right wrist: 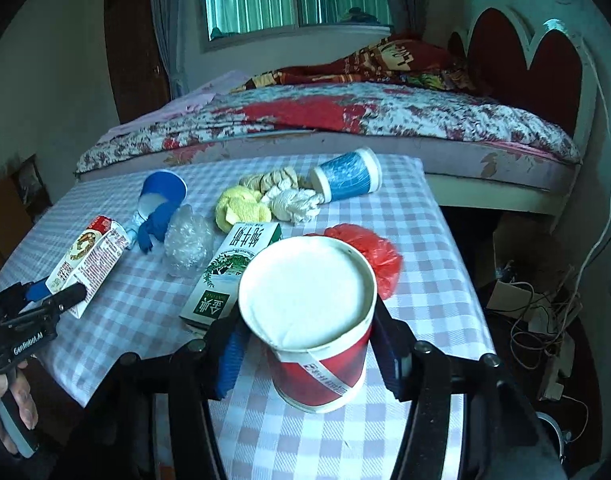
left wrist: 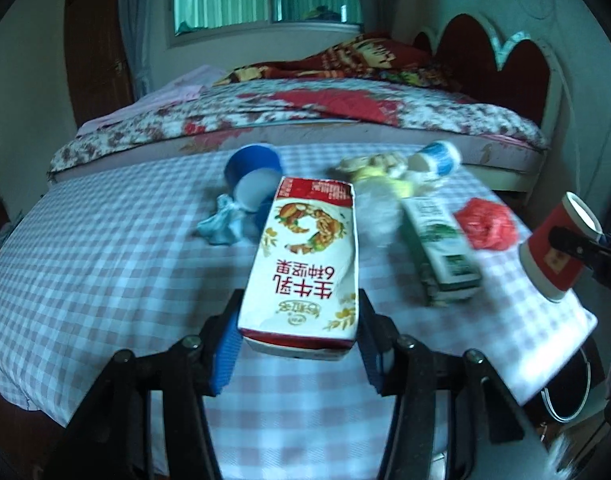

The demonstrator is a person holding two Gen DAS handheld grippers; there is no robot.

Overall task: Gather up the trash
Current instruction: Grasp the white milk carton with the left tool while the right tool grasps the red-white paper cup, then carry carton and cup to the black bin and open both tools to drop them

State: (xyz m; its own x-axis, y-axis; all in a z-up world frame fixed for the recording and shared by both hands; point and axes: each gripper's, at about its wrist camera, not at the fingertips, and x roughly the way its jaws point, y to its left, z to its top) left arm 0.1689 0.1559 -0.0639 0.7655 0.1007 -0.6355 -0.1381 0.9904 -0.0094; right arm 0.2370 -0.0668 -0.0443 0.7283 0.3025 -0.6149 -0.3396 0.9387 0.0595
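My left gripper point(left wrist: 301, 300) is shut on the near end of a white and red milk carton point(left wrist: 305, 256), its blue pads pressing both sides. The right wrist view shows the same carton point(right wrist: 89, 256) at the left, held by the left gripper point(right wrist: 61, 296). My right gripper point(right wrist: 305, 320) is shut on a red paper cup point(right wrist: 317, 376), mouth towards the camera. That red cup point(left wrist: 553, 256) also shows at the right edge of the left wrist view. A green milk carton point(right wrist: 229, 276) and a red plastic bag point(right wrist: 373, 252) lie just beyond the cup.
On the checked tablecloth point(right wrist: 425, 280) lie a blue cup point(right wrist: 161, 192), a blue-and-white cup point(right wrist: 345, 176), clear plastic wrap point(right wrist: 187, 244), a yellow cloth point(right wrist: 241, 208) and white tissue point(right wrist: 293, 204). A bed point(right wrist: 345, 116) stands behind. Cables point(right wrist: 537, 320) cover the floor at right.
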